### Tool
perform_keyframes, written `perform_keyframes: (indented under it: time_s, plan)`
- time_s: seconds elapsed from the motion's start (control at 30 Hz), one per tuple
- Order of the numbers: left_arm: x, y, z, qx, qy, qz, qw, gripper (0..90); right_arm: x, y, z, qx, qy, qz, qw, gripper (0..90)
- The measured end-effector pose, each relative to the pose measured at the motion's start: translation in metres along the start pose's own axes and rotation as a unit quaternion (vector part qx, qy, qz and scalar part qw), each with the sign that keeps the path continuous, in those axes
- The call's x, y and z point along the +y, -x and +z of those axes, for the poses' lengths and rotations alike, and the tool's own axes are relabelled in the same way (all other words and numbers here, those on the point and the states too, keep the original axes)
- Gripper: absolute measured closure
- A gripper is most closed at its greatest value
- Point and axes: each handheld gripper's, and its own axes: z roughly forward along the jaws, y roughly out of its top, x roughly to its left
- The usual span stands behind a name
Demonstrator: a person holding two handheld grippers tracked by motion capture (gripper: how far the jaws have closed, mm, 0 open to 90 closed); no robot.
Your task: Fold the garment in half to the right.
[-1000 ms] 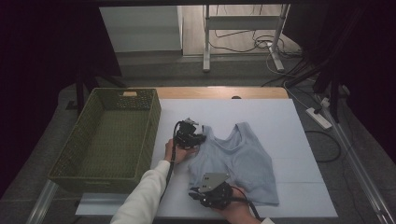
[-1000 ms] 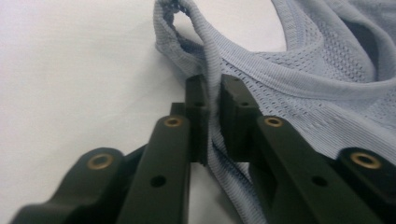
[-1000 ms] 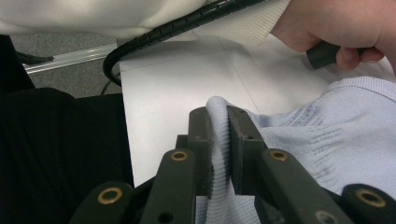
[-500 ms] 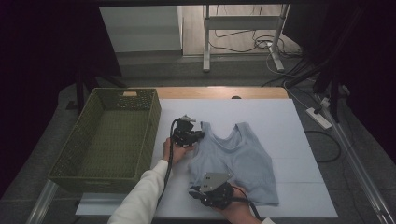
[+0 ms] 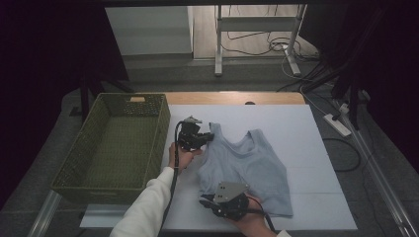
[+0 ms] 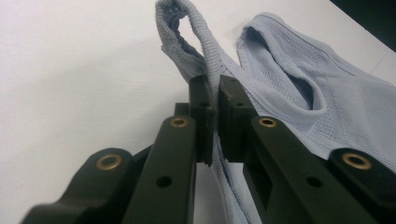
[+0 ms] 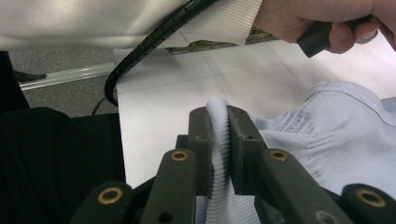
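One pale blue ribbed tank top (image 5: 247, 165), crumpled, mid-table toward near edge. Left gripper (image 5: 206, 137) jaws pinched on shoulder strap (image 6: 205, 60). Right gripper (image 5: 210, 201) jaws clamped on hem (image 7: 218, 135).

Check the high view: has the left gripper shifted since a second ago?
Yes, slightly: the left gripper, shut on the top's strap, has drifted toward the green basket.
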Motion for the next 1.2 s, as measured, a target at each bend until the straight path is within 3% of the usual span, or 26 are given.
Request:
perform_keyframes:
  time_s: [0.33,1.0,1.2]
  plan:
    - [0.003,0.003,-0.006,-0.004,0.006,0.001,1.0000,84.5,0.002,0.000,-0.002,-0.008,0.010,-0.003,0.9999,80.3]
    - [0.006,0.002,-0.018,-0.004,0.018,-0.012,0.9998,84.5,0.004,-0.002,0.003,-0.016,0.020,-0.011,0.9996,80.3]
    - [0.005,0.000,-0.018,-0.001,0.011,-0.021,0.9997,84.5,0.003,-0.003,0.005,-0.017,0.019,-0.010,0.9996,80.3]
